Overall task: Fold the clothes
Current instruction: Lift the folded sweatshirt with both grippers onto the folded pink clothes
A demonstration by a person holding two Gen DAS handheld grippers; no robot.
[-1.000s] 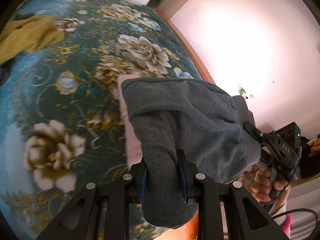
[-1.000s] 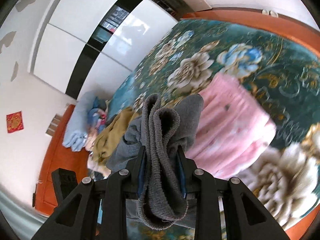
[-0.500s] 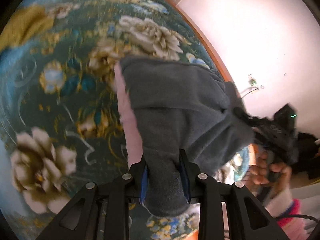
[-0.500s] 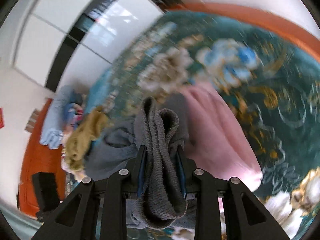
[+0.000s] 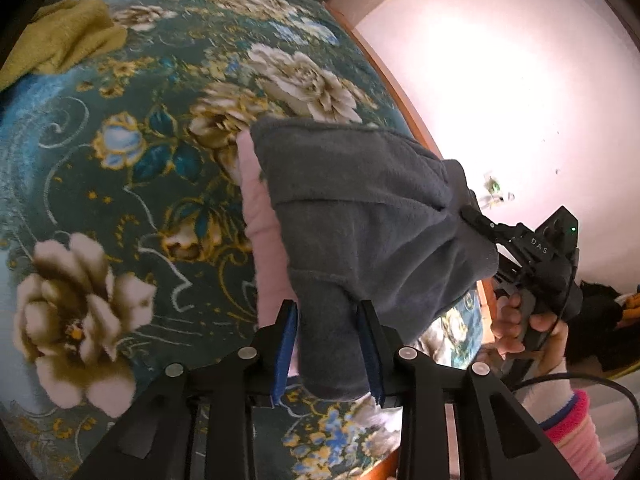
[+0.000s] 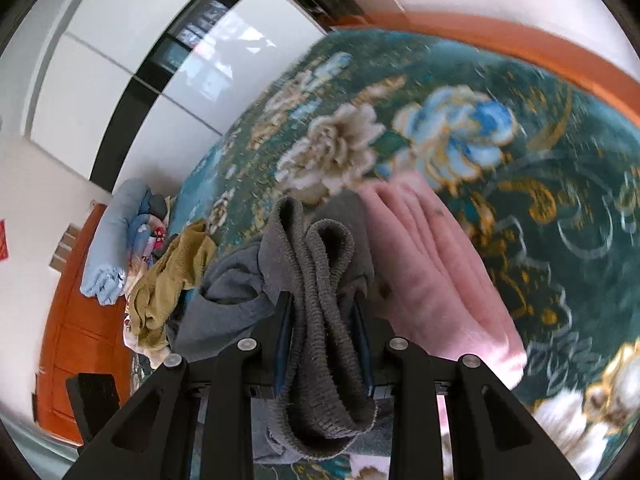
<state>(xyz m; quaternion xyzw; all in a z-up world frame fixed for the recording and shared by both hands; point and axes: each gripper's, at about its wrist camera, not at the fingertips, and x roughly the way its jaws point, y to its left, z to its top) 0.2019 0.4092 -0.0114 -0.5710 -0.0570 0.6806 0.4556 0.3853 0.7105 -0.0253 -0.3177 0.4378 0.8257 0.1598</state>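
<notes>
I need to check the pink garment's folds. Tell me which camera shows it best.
The right wrist view: the pink garment lies folded on the floral bedspread with its layered pleats open to view. In the left wrist view only a narrow pink strip shows, the rest hidden behind the grey garment.

Soft cloth everywhere, hard matt plastic on the tongs.

The grey garment (image 5: 360,216) is fuzzy matt fleece; its cuff (image 6: 320,304) in the right tongs (image 6: 323,340) is coarse ribbed knit. The pink cloth (image 6: 432,280) under it looks smooth and soft, lying in gentle ridges. The bedspread (image 5: 132,184) is plush floral fabric with a slight sheen. The mustard garment (image 5: 60,40) is crumpled matt cloth. The left tongs (image 5: 328,344) are matt black plastic with silver metal screws and blue pads (image 5: 285,348). The bed frame (image 6: 520,52) is smooth orange wood; the wardrobe (image 6: 168,60) panels are glossy white.
</notes>
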